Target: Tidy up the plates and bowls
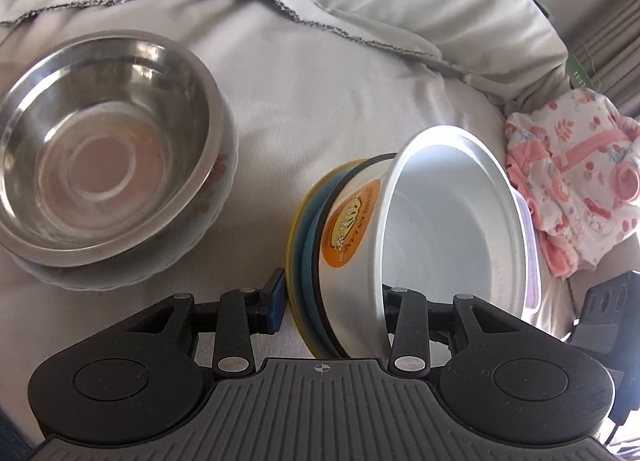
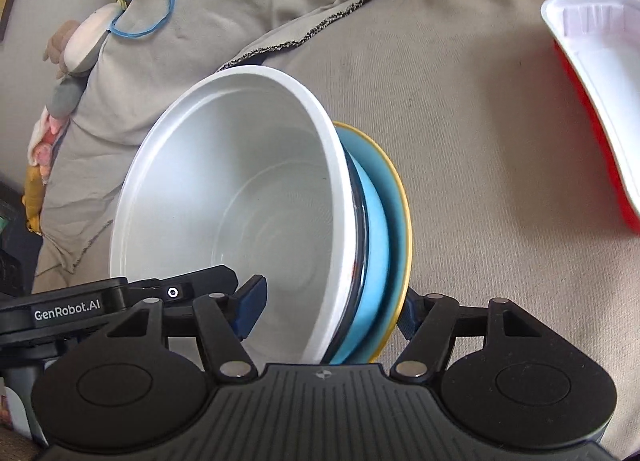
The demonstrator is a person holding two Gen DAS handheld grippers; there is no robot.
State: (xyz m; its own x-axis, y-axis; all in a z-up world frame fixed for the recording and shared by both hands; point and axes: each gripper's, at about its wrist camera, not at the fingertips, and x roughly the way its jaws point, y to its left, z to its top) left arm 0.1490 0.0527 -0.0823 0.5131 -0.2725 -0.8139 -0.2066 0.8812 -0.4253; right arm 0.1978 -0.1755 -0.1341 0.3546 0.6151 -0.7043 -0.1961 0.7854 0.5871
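A stack of a white bowl (image 1: 448, 221) with an orange label, a blue plate (image 1: 310, 261) and a yellow plate is held on edge above a grey sheet. My left gripper (image 1: 332, 301) is shut on the stack, one finger on the yellow plate's back, the other inside the bowl. My right gripper (image 2: 328, 309) is shut on the same stack: white bowl (image 2: 240, 189), blue plate (image 2: 376, 245). A steel bowl (image 1: 104, 145) nested in a floral white bowl sits at the left in the left wrist view.
The grey sheet (image 1: 340, 73) covers a soft surface with folds. A pink patterned cloth (image 1: 568, 189) lies at right. A white and red tray (image 2: 600, 101) lies at right in the right wrist view. Toys and rubber bands (image 2: 140, 1) lie at top left.
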